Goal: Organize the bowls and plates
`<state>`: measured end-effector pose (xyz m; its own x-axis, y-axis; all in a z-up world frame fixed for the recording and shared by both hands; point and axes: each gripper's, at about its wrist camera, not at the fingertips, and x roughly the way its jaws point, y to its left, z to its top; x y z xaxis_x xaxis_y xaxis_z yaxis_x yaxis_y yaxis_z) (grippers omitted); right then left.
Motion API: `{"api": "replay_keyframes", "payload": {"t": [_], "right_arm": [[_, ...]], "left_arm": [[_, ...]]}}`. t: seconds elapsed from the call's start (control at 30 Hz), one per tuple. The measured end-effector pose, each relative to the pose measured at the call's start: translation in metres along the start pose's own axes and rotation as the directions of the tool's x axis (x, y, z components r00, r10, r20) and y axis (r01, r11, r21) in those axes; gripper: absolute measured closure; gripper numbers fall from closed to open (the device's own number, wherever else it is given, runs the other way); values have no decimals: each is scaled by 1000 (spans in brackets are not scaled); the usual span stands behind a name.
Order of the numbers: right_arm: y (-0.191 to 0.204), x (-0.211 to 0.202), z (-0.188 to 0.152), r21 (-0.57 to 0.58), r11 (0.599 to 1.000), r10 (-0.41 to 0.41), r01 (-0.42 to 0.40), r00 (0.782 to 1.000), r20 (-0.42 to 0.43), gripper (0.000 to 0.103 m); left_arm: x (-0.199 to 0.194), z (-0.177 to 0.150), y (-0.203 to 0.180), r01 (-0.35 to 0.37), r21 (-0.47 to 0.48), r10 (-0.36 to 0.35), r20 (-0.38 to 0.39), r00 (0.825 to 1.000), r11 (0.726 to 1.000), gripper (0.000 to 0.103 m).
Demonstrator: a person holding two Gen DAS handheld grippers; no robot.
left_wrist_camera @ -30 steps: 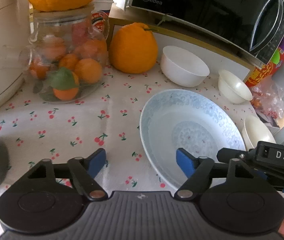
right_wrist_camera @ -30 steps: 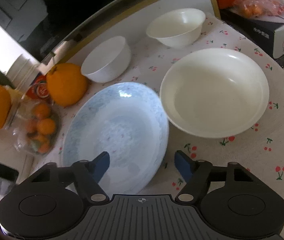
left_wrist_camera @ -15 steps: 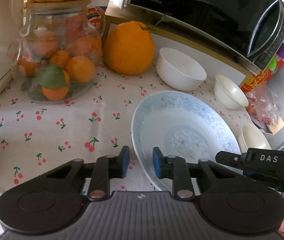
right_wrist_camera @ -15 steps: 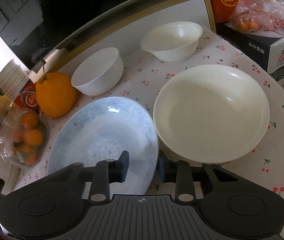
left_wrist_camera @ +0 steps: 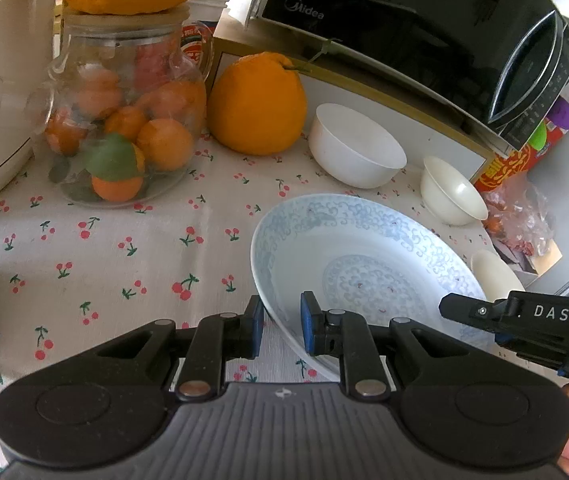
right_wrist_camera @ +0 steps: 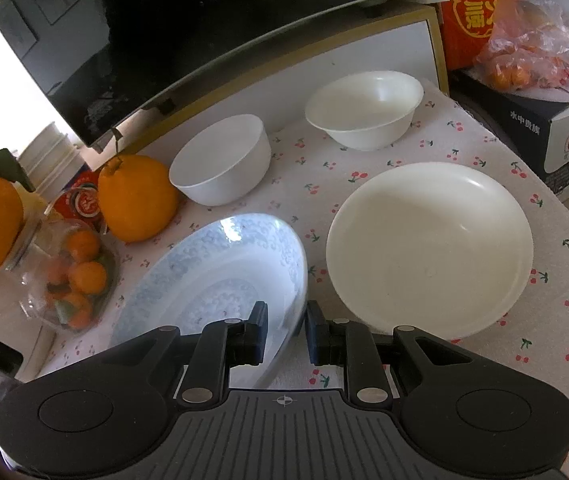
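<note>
Lower centre of both views: left gripper and right gripper clamped on opposite rims of blue-patterned plate on cherry-print desk. "Midea" on microwave — upper frame; "DAS" lower right.

Open cherry-print bench lay left of the blue plate. Rearward passage was blocked by the fruit jar, large orange, white bowl, cream bowl and microwave. The cream plate stood just beside the blue plate's right rim.
</note>
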<state>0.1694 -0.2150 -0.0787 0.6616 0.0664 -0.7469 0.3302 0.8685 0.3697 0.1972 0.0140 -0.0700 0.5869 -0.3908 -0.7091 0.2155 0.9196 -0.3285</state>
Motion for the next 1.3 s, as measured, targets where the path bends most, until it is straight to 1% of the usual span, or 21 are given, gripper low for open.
{"api": "replay_keyframes", "payload": {"t": [0.4, 0.7, 1.07, 1.3], "right_arm": [[1, -31, -1, -21, 999, 27, -27, 999, 26, 83], [-1, -62, -9, -39, 998, 56, -54, 998, 31, 83], [-1, -96, -36, -94, 993, 76, -77, 997, -17, 83], [0, -111, -55, -135, 988, 71, -75, 997, -36, 83]], "left_arm": [[-27, -1, -9, 12, 15, -13, 51, 999, 1000, 86], [-52, -11, -17, 23, 60, -28, 72, 997, 998, 86], [-86, -35, -21, 23, 139, -33, 73, 997, 990, 86], [-97, -52, -20, 24, 161, -33, 54, 998, 987, 85]]}}
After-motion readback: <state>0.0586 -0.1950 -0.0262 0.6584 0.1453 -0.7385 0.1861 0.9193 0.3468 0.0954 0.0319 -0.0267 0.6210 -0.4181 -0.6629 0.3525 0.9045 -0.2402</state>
